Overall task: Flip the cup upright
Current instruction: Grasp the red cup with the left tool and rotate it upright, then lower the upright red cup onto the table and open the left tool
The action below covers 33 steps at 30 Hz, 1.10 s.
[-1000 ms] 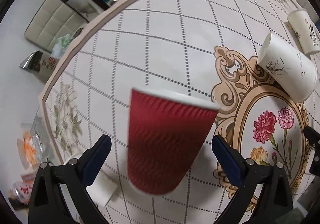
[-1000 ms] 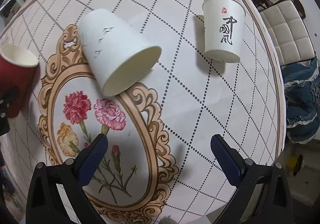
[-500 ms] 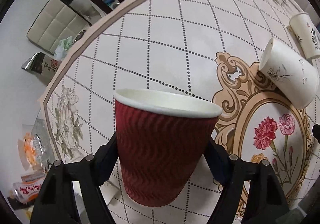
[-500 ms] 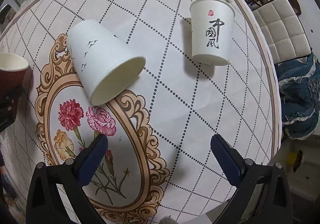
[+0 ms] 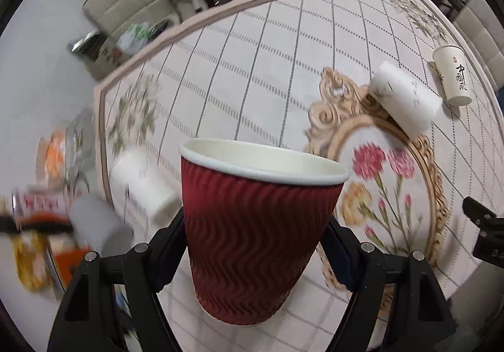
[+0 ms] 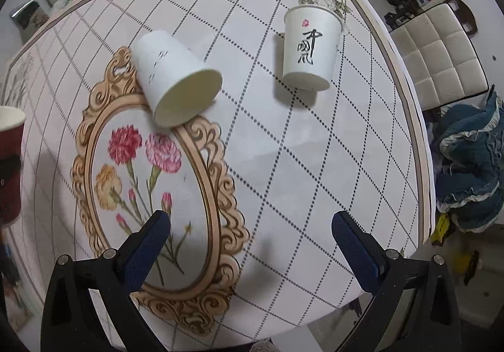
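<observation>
- Left wrist view: the left claw [image 5: 255,241] is clamped on a red ripple-wall paper cup [image 5: 255,226], one finger pressed to each side of it.
- That cup stands mouth up between the fingers, its white rim [image 5: 263,164] level and its base seemingly raised off the table [image 5: 252,93], though blur makes that hard to judge.
- A white paper cup with small bird marks [image 5: 406,103] lies on its side at the top of the gilt oval frame printed on the tablecloth, well apart from the red cup.
- A white cup with black calligraphy [image 5: 453,75] stands upright beyond it, near the table's edge.
- Two more white cups [image 5: 141,185] appear at the left, too smeared to read clearly.
- Right wrist view: the right claw [image 6: 252,245] hangs wide open above the cloth, gripping nothing.
- The tipped cup [image 6: 176,81] shows its open mouth toward the camera; the calligraphy cup [image 6: 310,48] stands to its right, apart from it.
- The red cup [image 6: 11,160] shows at the left border.
</observation>
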Each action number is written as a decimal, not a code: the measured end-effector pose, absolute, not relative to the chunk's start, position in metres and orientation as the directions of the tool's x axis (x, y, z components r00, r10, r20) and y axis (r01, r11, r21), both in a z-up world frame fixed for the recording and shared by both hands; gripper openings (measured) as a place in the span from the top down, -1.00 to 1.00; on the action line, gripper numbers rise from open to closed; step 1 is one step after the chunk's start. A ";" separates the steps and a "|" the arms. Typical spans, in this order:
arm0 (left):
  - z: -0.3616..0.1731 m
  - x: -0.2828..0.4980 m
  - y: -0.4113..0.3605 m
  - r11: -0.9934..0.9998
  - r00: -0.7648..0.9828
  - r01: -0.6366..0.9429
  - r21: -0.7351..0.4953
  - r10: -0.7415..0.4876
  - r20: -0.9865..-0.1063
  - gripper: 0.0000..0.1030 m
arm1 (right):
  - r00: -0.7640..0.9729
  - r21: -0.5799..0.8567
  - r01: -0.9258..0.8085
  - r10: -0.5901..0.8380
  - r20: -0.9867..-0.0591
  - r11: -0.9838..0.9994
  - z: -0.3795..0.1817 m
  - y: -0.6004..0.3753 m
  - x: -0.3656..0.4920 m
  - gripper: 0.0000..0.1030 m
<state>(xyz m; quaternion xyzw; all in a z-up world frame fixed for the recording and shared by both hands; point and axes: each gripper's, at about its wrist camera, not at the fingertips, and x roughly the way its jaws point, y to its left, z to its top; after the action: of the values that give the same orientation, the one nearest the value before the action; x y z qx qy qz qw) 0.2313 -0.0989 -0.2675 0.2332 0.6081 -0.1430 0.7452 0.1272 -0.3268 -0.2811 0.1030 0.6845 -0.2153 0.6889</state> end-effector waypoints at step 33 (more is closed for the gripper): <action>-0.373 0.177 -0.075 0.989 -0.133 -0.014 -0.147 -0.147 -0.980 -0.61 | -0.109 -0.136 0.353 -0.104 -0.989 0.926 -0.348 -0.352 0.064 -1.00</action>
<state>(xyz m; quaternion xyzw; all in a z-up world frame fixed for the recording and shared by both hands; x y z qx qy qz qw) 0.1771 -0.0753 -0.3731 -0.0537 0.7509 -0.0507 0.6563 0.0642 -0.3522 -0.3481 0.0860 0.7243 -0.1725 0.6620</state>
